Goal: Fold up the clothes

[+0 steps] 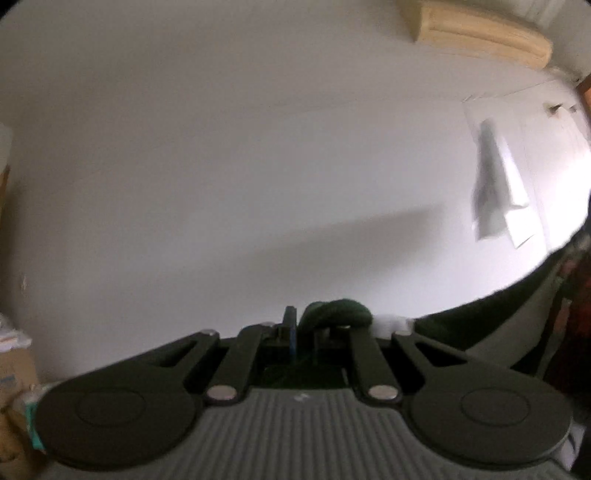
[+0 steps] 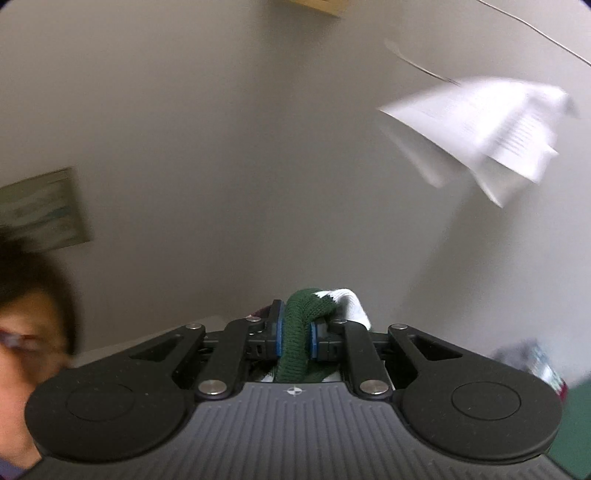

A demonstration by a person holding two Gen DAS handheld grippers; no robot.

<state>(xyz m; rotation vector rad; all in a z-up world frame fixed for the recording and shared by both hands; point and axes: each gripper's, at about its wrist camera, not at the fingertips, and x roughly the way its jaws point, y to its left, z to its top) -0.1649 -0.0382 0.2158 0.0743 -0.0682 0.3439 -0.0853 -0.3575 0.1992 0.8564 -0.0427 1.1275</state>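
Both grippers are raised and face a pale wall. A dark green knitted garment (image 1: 334, 312) with a white patch (image 1: 391, 323) bunches up between the fingers of my left gripper (image 1: 306, 328), which is shut on it. From there the dark cloth runs off to the right edge. In the right wrist view my right gripper (image 2: 295, 328) is shut on a thick fold of the same green knit (image 2: 299, 354), with its blue pads (image 2: 277, 332) pressing both sides. A white part of the knit (image 2: 351, 301) sticks out just right of the fingertips.
White papers (image 2: 491, 136) hang on the wall at the upper right, also in the left wrist view as papers (image 1: 495, 192). An air conditioner (image 1: 480, 33) is mounted high up. A framed picture (image 2: 44, 210) and a person's head (image 2: 26, 314) are at the left. A cardboard box (image 1: 14, 369) stands low left.
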